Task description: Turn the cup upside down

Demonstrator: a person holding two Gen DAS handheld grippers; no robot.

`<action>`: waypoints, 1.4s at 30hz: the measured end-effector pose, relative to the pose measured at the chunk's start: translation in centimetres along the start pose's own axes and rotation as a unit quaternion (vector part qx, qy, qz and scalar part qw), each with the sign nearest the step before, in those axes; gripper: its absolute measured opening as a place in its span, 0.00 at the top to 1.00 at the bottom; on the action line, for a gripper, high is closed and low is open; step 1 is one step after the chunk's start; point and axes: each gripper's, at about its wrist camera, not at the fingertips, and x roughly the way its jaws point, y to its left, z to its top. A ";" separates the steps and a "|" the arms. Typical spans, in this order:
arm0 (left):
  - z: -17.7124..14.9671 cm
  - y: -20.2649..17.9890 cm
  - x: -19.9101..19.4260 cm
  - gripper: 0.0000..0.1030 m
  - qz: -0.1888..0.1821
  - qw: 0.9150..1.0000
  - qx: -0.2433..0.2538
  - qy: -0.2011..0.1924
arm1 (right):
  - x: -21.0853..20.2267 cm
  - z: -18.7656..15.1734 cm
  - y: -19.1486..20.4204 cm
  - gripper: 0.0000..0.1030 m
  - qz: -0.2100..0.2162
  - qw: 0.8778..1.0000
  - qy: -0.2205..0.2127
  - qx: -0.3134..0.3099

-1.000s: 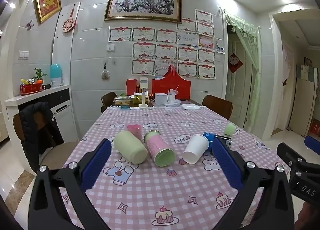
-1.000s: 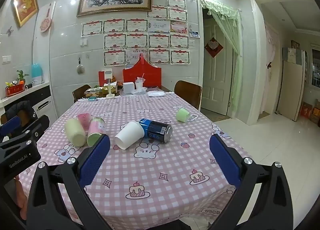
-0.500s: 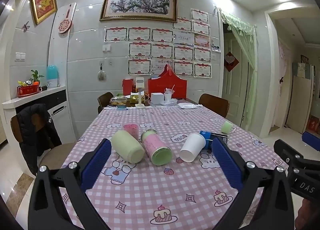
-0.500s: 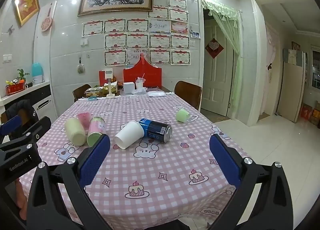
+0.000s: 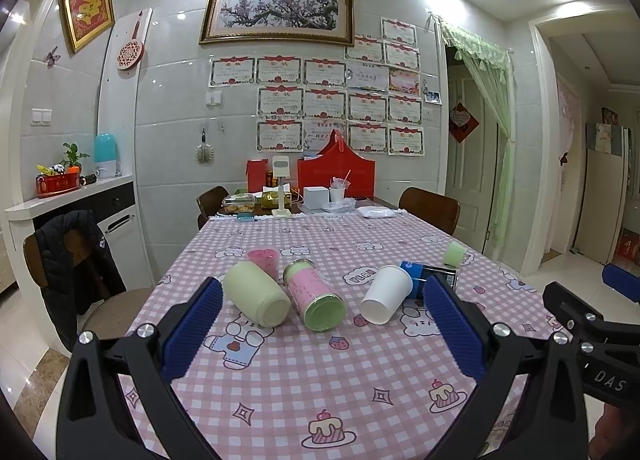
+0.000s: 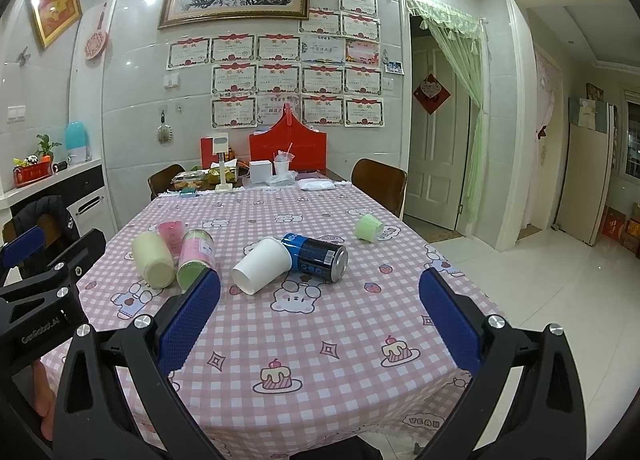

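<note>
Left wrist view shows the left gripper a touch closer to the table than a second ago, blue ribbed jaws spread wide and holding nothing. Ahead on the pink checked tablecloth lie a pale cream cylindrical cup, a pink-labelled green-ended canister, a white paper cup on its side with its mouth toward the camera, and a blue drinks can touching it. A small pale green cup sits well apart. The right gripper — also wide and empty — has barely shifted. Little has changed; the flip looks not yet begun, and which cup is meant cannot be told.
</note>
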 end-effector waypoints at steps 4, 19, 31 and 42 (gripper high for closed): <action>-0.1 -0.1 0.0 0.04 0.001 1.000 0.001 -0.001 | 0.1 0.0 0.2 0.07 0.001 1.000 0.000 -0.002; -0.2 -0.2 -0.1 0.04 0.001 1.000 0.003 -0.001 | 0.1 -0.1 0.7 0.07 0.012 1.000 -0.003 -0.001; -0.3 -0.3 -0.2 0.04 0.001 1.000 0.004 -0.002 | 0.4 -0.3 1.0 0.07 0.018 1.000 0.001 0.003; -0.5 -0.2 0.0 0.04 0.002 1.000 0.001 0.000 | 0.4 -0.1 1.0 0.07 0.020 1.000 0.003 0.002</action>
